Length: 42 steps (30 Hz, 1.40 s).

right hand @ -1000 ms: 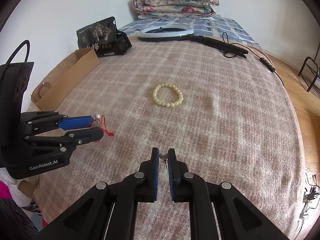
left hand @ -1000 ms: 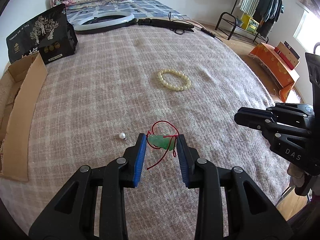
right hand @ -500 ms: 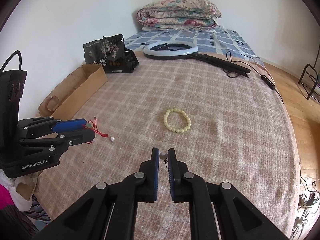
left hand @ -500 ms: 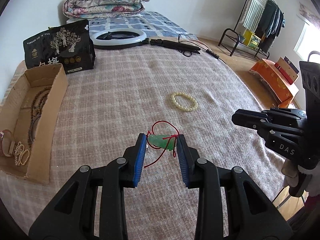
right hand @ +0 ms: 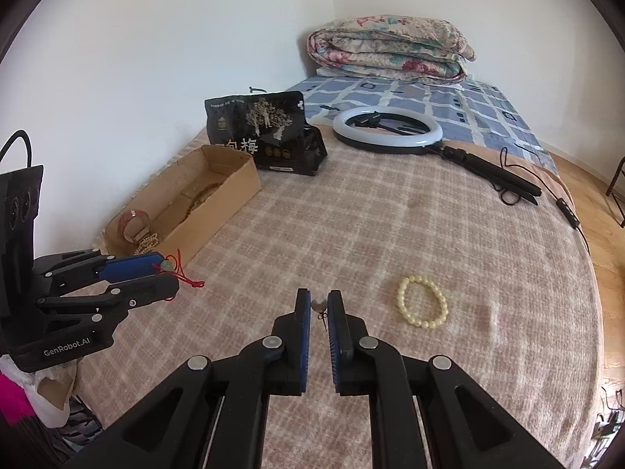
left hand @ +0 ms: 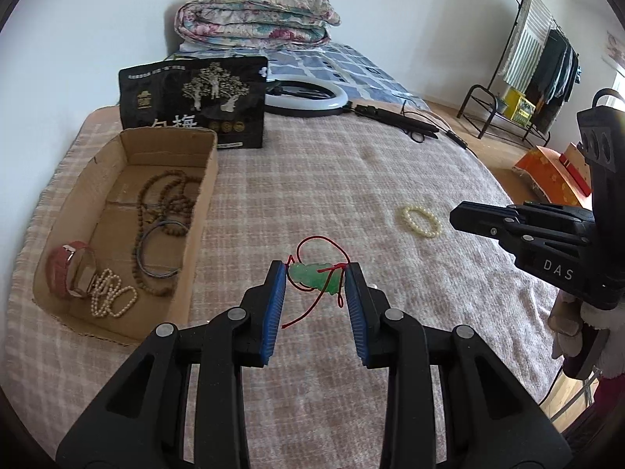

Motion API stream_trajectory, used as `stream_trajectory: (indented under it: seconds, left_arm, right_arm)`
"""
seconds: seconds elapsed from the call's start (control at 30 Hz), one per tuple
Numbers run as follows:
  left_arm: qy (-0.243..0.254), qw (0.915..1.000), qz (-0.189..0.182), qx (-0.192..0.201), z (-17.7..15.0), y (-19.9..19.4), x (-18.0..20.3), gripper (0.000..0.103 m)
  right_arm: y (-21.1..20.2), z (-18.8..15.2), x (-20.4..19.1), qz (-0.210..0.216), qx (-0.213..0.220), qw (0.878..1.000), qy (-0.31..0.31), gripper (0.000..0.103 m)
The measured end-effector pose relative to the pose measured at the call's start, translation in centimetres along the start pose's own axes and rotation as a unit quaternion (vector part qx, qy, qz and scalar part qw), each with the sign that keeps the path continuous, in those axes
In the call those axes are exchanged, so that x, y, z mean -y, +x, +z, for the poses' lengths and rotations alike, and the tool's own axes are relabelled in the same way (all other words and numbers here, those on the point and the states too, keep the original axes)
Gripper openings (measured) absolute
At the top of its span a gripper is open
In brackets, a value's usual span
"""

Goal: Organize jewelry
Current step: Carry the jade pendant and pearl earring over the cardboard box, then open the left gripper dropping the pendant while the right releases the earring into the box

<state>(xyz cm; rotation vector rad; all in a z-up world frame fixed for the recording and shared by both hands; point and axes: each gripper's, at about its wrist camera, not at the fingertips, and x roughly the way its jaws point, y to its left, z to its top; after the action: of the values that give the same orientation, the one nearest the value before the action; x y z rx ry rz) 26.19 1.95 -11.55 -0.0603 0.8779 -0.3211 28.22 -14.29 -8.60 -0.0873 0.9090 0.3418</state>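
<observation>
The left gripper is pinching a green jade pendant between its blue pads, the red cord looping above and dangling below. It is hovering over the plaid blanket on the bed, just beside the cardboard box, which is holding a brown bead necklace, a dark bangle, a red watch and a string of pearls. The right gripper is squeezing a small pearl earring, its pin hanging down. A cream bead bracelet is lying on the blanket just to the right of that gripper, well apart from the box.
</observation>
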Motion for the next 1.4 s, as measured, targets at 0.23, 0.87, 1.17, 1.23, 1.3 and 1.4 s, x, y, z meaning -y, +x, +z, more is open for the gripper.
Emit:
stream_trajectory:
  seconds: [0.23,0.87,1.17,1.23,1.3,1.4]
  left_arm:
    - [-0.034,0.9989,0.03,0.01,-0.1,-1.3,-4.9,0.031]
    - [-0.079,0.9937,0.078,0.016,-0.7,-2.4,-12.3,0.031]
    - [-0.089,0.9925,0.085,0.004,-1.3,-1.8,-14.0,0.031]
    - [-0.089,0.9923,0.085,0.003,-1.2,-1.8,-14.1,0.031]
    - [-0.091,0.9922,0.085,0.003,-1.1,-1.7,-14.2,0.031]
    - [-0.091,0.9924,0.083,0.001,-0.9,-1.4,-14.1,0.031]
  right_arm:
    - [2.1,2.5,-3.4,0.023,0.005,1.0,-0.015,0.006]
    - [9.5,7.8,-12.6,0.085,0.002,0.995,-0.052,0.006]
    - [12.8,8.7,-15.5,0.108,-0.012,0.992,-0.066,0.006]
    - [13.5,8.8,-15.9,0.113,-0.015,0.991,-0.066,0.006]
    - [14.1,8.8,-16.2,0.116,-0.018,0.991,-0.067,0.006]
    - [14.8,8.7,-16.6,0.119,-0.023,0.99,-0.07,0.006]
